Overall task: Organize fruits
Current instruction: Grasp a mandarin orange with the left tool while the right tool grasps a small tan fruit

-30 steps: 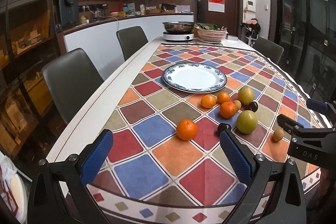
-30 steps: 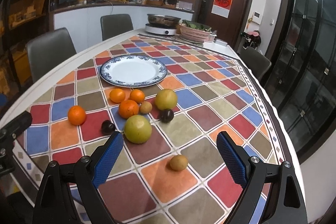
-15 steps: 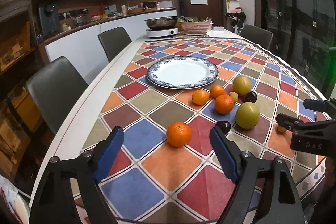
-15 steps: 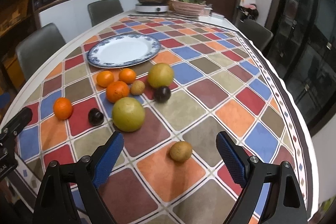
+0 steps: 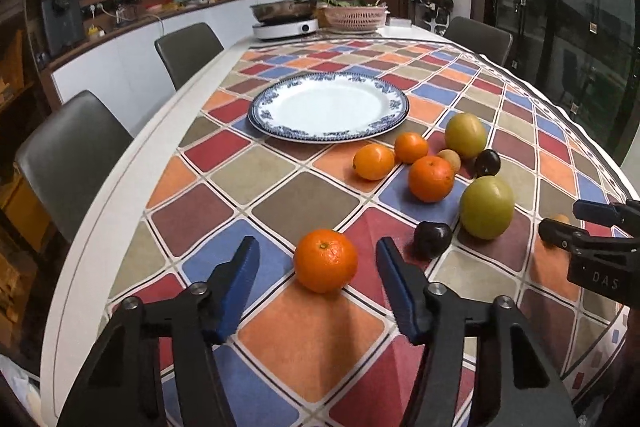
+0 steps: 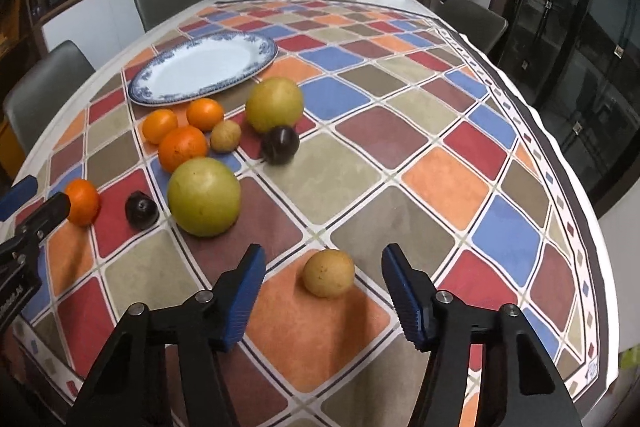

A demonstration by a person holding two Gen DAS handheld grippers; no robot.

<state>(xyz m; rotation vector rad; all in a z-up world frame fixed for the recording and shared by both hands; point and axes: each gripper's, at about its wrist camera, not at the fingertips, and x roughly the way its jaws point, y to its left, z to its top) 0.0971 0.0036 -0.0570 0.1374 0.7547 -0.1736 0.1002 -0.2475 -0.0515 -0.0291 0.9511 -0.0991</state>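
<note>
- Left wrist view puts your left gripper (image 5: 318,259) with its jaws spread wide, bracketing the nearest orange (image 5: 325,260) on the checked tablecloth (image 5: 256,171); neither blue pad touches it yet.
- That orange looks firm and light, with a dimpled skin that should grip well. It is round and will roll, so take it across its widest part, pads level on either side, and squeeze only until it stops moving.
- Just right of it lies a dark plum (image 5: 432,239), likely smooth and easily bruised; keep your right-hand finger from nudging it as you shut.
- Beyond sits the empty blue-rimmed plate (image 5: 390,95), with the remaining oranges and two large green fruits (image 5: 486,207) clustered near its right side.
- Right wrist view shows your right gripper (image 6: 323,277) equally spread, framing a small brown kiwi-like fruit (image 6: 328,272) on an orange square, apart from both pads.
- You should judge this fruit soft under a thin skin, so pinch it gently at mid-height.
- Compared with half a second ago, both grippers have come lower and closer: each target now lies between the fingertips rather than ahead of them, and no fruit has shifted.
</note>
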